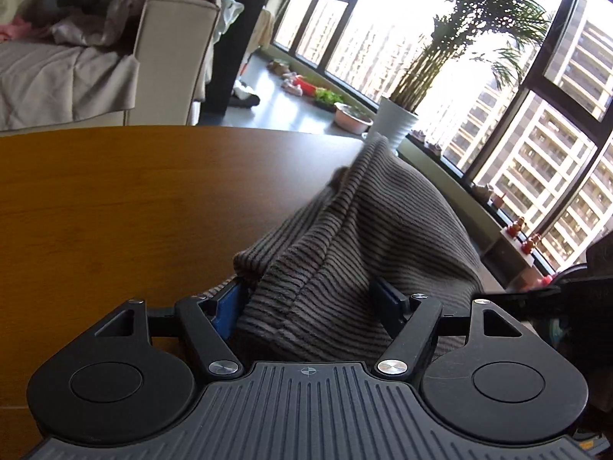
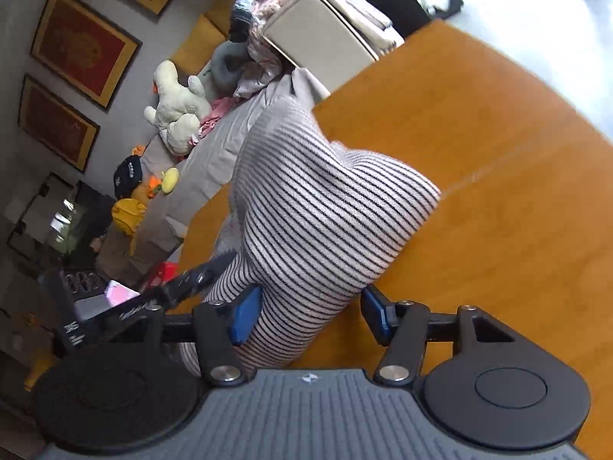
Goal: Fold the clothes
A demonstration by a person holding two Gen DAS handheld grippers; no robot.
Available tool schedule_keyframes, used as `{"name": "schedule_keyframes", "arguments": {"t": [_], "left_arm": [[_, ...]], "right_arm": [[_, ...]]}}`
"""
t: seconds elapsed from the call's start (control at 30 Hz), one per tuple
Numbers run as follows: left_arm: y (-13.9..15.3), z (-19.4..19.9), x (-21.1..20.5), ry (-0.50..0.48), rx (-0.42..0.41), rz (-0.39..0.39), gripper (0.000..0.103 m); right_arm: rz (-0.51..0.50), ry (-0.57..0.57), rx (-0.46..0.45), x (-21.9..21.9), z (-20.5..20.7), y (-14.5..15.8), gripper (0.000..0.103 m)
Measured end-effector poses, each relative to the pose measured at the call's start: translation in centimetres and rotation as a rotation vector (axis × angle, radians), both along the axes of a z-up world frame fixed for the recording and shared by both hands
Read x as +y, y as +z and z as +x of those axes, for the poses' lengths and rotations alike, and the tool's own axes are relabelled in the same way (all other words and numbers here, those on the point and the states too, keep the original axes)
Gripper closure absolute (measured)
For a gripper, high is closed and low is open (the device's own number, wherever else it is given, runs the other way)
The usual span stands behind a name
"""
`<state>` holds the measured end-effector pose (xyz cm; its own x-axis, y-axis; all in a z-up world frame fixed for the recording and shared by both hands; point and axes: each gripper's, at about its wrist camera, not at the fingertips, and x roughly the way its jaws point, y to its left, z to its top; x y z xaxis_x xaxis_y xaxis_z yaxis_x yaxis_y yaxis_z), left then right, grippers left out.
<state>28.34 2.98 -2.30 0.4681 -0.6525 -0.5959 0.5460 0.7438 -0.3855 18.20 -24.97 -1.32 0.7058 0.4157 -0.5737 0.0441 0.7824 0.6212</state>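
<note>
Both jaws stand apart: your left gripper (image 1: 310, 299) and right gripper (image 2: 312, 312) straddle the striped garment (image 2: 322, 207) unpinched; lay it flat on the table (image 1: 115, 199) toward twelve o'clock; regrip its edge

— Where do we have the garment (image 1: 345, 253)?
— Bunched on the counter (image 1: 115, 199), toward its right side in our left wrist view, rising between the fingers of our left gripper (image 1: 310, 303).
— And our right gripper (image 2: 310, 314)?
— The same garment sits between its fingers, against the left one and apart from the right one. Our left gripper shows just to the left of it.
— Beyond the counter?
— A sofa (image 1: 164, 57) behind it on the left, clothes heaped on its arm; a potted plant (image 1: 398, 115) behind the far right edge, by the window (image 1: 536, 145).
</note>
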Motion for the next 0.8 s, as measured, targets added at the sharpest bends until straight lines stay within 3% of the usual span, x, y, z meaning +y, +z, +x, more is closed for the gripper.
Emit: {"name": "schedule_keyframes", "arguments": {"t": [0.2, 0.3, 0.37, 0.4, 0.53, 0.67, 0.8], "left_arm": [[-0.3, -3.9, -3.3, -0.111, 0.013, -0.021, 0.028], [-0.5, -5.5, -5.1, -0.195, 0.038, -0.065, 0.031], [0.3, -6.5, -4.8, -0.216, 0.002, -0.077, 0.03], [0.8, -7.0, -4.7, -0.224, -0.015, -0.083, 0.03], [2.2, -6.2, -1.5, -0.063, -0.078, -0.039, 0.028], [2.9, -4.8, 1.1, 0.123, -0.091, 0.02, 0.038], [3.1, -4.4, 1.8, 0.226, -0.082, 0.097, 0.04]], "right_arm": [[-0.526, 0.035, -0.14, 1.0, 4.6, 3.8, 0.053], [-0.719, 0.015, -0.184, 2.1, 5.9, 4.9, 0.053], [-0.699, 0.027, -0.233, 2.5, 5.1, 6.2, 0.05], [-0.678, 0.043, -0.265, 2.8, 4.4, 6.8, 0.043], [-0.672, 0.154, -0.397, 6.0, 0.3, 8.0, 0.035], [-0.718, 0.28, -0.418, 10.4, -1.7, 5.6, 0.031], [-0.884, 0.335, -0.41, 13.4, -1.1, 1.8, 0.03]]}}
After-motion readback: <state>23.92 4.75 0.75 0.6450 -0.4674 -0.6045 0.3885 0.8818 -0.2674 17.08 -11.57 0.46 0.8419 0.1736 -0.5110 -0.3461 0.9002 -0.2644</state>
